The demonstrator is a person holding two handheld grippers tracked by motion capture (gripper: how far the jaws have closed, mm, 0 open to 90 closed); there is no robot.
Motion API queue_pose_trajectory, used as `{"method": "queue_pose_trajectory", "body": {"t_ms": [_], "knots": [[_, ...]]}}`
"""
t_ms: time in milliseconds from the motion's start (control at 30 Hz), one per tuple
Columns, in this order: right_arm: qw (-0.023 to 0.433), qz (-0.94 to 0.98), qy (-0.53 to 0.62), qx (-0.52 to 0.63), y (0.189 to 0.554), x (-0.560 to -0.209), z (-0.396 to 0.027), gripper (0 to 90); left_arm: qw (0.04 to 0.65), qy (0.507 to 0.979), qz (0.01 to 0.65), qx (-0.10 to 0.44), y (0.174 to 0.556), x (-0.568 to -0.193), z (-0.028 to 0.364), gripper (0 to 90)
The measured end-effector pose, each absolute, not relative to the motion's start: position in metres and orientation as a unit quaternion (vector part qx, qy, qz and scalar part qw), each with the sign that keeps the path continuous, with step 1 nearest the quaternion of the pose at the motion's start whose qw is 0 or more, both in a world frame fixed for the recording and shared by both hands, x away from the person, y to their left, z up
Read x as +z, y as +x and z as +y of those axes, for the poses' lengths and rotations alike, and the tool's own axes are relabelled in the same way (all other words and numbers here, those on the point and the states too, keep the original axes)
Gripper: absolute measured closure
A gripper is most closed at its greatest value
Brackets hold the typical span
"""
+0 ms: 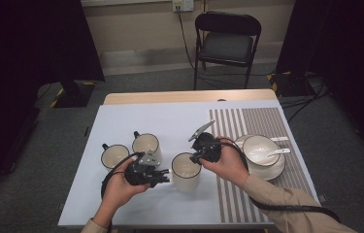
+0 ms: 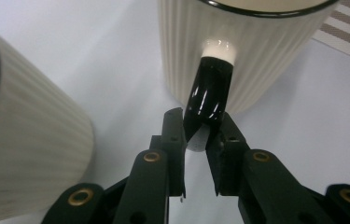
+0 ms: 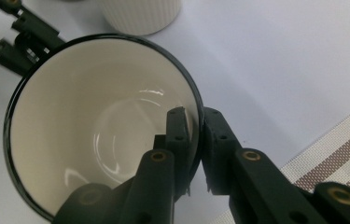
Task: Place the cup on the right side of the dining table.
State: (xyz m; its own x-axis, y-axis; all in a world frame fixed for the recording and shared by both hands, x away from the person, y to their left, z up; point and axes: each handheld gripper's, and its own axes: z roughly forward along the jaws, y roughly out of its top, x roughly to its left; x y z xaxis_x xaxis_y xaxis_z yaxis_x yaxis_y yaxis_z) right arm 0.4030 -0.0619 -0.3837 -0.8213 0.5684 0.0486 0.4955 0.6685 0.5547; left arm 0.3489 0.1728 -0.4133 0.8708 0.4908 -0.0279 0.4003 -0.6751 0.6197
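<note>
Your left gripper [image 2: 201, 133]: clamped on mug [image 1: 186, 171] handle [image 2: 208, 95] | your right gripper [image 3: 195, 122]: pinching mug rim [image 3: 199, 105] | two mugs [image 1: 115, 155] beside

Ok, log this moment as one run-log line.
left gripper: shut on mug handle | right gripper: shut on mug rim | mug: upright on table

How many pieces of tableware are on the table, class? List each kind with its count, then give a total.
Mugs: 3 (front, middle, left)
Bowls: 1
Plates: 1
Spoons: 2
Total: 7
</note>
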Motion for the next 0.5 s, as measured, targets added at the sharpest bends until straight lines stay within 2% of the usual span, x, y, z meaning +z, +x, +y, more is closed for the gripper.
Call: {"method": "queue_pose_trajectory", "body": {"t_ms": [500], "knots": [[0.075,0.919,0.276,0.271,0.403,-0.377,-0.065,84.5,0.305,0.922,0.228,0.074,0.35,-0.409,0.161,77.3]]}}
